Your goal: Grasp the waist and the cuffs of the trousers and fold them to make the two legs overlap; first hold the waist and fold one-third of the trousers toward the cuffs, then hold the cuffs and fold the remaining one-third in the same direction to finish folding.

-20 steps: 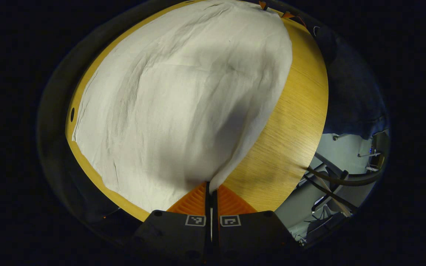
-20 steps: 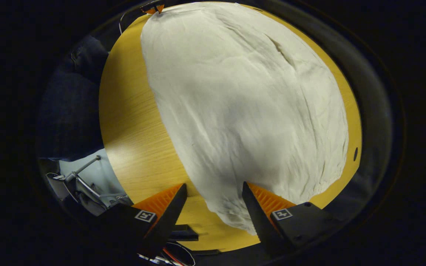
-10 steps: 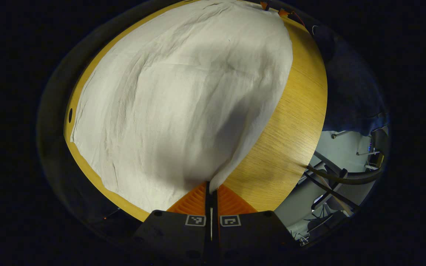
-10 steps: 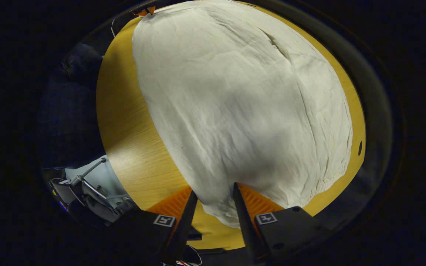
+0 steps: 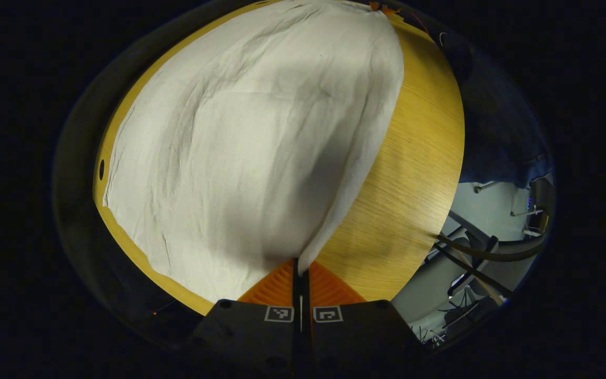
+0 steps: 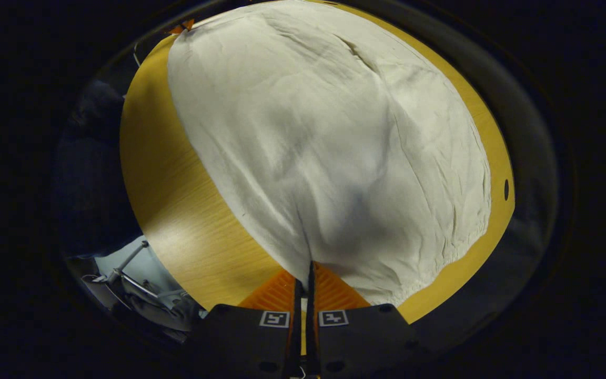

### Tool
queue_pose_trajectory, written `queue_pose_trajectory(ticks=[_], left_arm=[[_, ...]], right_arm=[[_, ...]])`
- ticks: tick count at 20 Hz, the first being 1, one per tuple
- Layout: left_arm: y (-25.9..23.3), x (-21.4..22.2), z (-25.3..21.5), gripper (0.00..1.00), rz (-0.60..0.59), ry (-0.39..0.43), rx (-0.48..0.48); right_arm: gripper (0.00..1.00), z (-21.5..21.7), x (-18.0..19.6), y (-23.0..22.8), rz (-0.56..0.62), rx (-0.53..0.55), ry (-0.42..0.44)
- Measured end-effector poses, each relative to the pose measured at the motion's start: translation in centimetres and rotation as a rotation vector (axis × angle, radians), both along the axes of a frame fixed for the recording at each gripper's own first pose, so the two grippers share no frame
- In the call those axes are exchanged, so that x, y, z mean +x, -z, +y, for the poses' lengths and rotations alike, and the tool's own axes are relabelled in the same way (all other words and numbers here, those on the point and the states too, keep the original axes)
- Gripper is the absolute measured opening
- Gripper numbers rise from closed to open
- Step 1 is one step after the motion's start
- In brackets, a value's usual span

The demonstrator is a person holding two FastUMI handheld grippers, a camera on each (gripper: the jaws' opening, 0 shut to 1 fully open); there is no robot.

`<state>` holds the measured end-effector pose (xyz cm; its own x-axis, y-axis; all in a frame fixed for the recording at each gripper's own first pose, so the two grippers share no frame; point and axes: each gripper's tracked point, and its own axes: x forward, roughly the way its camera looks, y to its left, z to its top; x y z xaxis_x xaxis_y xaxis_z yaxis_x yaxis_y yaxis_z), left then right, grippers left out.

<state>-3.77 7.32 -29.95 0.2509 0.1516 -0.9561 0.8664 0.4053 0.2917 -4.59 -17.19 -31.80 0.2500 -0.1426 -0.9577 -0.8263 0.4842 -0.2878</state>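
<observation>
On the wooden table (image 6: 177, 210), the right gripper (image 6: 304, 271) has just pinched shut on the trousers (image 6: 329, 147), joining the left gripper (image 5: 300, 267), also clamped on cloth, readying the leg-over-leg fold.

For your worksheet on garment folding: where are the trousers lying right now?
The trousers lie spread over the wooden table, with each gripper pinching an edge at the bottom of its own view, left gripper and right gripper.

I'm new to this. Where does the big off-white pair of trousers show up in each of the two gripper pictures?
Left gripper view: the off-white cloth trousers cover the left and middle of the picture, an edge pinched in the left gripper at the bottom.
Right gripper view: the trousers cover the middle and right, an edge pinched in the right gripper.
Shared landmark: the yellow wooden table beside the cloth.
</observation>
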Motion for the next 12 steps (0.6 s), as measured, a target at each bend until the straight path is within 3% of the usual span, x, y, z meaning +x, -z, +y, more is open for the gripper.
queue_pose_trajectory(ticks=[4,12], left_arm=[[-0.7,1.0,0.4,0.00,-0.139,-0.079,-0.043],[-6.7,8.5,-3.8,0.00,-0.581,-0.554,-0.403]], right_arm=[[0.03,0.3,0.5,-0.4,-0.123,0.066,0.116],[0.03,4.2,4.7,-6.4,-0.457,0.267,0.484]])
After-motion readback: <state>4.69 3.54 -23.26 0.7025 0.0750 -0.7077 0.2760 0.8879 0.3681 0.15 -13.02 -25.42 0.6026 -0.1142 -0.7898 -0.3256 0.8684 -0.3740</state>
